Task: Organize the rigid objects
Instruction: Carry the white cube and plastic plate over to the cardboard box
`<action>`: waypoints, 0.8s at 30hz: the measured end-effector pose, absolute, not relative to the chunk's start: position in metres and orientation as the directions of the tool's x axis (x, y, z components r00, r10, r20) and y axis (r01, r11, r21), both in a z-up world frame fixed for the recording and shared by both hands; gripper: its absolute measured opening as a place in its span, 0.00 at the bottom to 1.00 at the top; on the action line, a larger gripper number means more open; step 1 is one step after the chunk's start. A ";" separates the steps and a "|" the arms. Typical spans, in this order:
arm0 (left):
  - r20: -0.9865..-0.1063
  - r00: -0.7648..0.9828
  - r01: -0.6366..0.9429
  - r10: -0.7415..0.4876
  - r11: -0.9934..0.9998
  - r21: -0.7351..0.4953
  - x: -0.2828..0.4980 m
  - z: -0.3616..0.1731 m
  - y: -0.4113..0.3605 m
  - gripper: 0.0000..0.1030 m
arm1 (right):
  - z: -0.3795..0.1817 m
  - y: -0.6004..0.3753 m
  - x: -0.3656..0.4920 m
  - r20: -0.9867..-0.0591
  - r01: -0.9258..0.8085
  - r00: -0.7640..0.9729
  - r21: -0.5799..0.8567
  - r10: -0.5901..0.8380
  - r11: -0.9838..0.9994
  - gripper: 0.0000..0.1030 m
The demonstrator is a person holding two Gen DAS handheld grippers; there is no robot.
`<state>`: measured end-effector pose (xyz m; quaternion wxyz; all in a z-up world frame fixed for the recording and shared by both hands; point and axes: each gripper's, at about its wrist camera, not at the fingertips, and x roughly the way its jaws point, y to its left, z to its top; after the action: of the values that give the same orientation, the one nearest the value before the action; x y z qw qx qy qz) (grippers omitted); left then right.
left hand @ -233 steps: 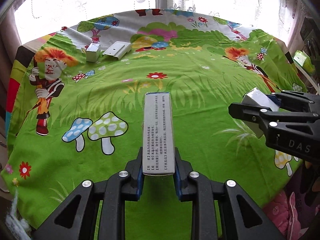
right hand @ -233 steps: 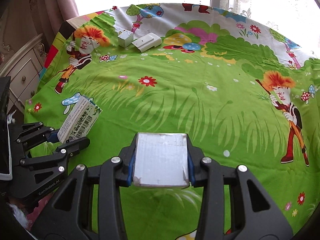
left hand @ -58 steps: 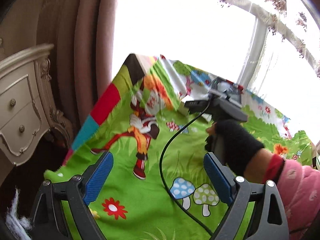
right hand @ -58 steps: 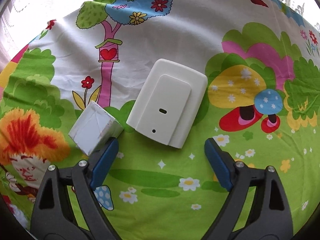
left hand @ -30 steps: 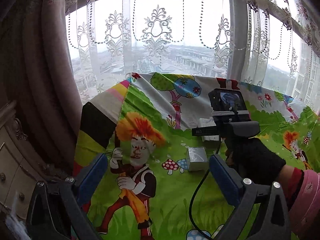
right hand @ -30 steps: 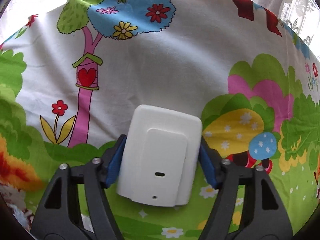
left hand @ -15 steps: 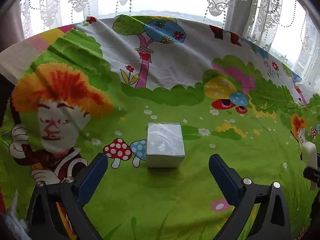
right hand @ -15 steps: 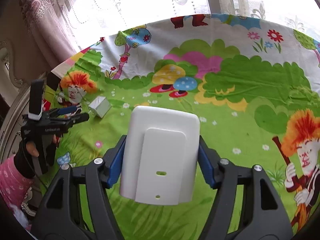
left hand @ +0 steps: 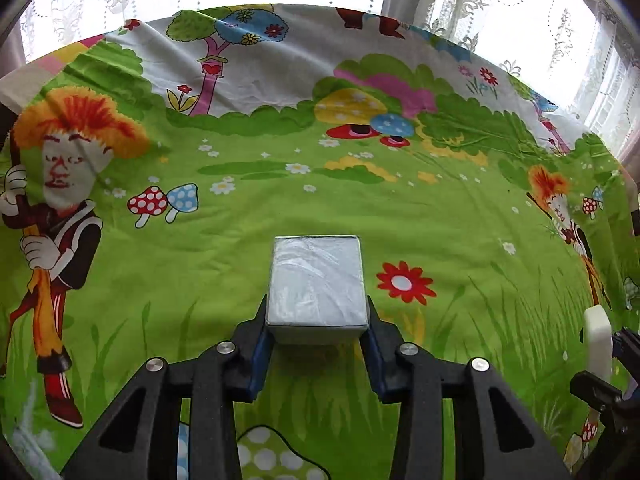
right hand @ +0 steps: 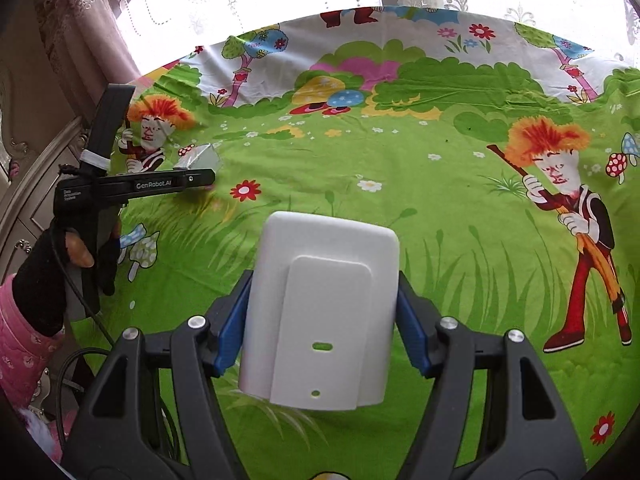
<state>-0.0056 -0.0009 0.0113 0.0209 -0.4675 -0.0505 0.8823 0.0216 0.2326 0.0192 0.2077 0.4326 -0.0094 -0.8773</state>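
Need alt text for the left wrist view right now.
The left gripper is closing its jaws on a small grey box between them, above a green cartoon-print cloth. At the right edge, a white device shows edge-on beside a black gripper part.

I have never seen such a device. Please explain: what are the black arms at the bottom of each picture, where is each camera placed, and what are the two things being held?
There is no robot. A person holds a hand-held two-finger gripper in each hand, and a wide-angle camera on each looks forward along its fingers.

In the left wrist view, the left gripper has a small grey box between its blue pads, and its jaws are closing.

In the right wrist view, the right gripper grips a flat white plastic case. At the left you see the person's gloved left hand.

Below lies a cartoon-printed green cloth.
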 end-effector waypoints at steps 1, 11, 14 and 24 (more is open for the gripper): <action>-0.821 -0.562 0.000 0.102 -0.992 -0.123 0.003 0.012 0.003 0.39 | 0.018 0.231 0.024 -0.763 0.354 -0.536 0.186 -0.362 -0.917 0.67; -0.785 -0.594 -0.123 0.178 -0.984 -0.130 0.079 0.025 0.045 0.40 | 0.020 0.234 0.070 -0.782 0.332 -0.537 0.149 -0.317 -0.931 0.67; -0.774 -0.599 -0.155 0.206 -0.978 -0.140 0.099 0.029 0.055 0.40 | 0.021 0.230 0.087 -0.784 0.342 -0.536 0.137 -0.312 -0.930 0.67; -0.767 -0.596 -0.223 0.238 -0.967 -0.127 0.146 0.038 0.083 0.40 | 0.026 0.238 0.139 -0.780 0.344 -0.543 0.133 -0.312 -0.930 0.67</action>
<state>0.1456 0.0826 0.0384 0.1289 -0.4308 -0.0089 0.8931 0.1391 0.2381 0.0256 0.1867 0.4403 0.0182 -0.8780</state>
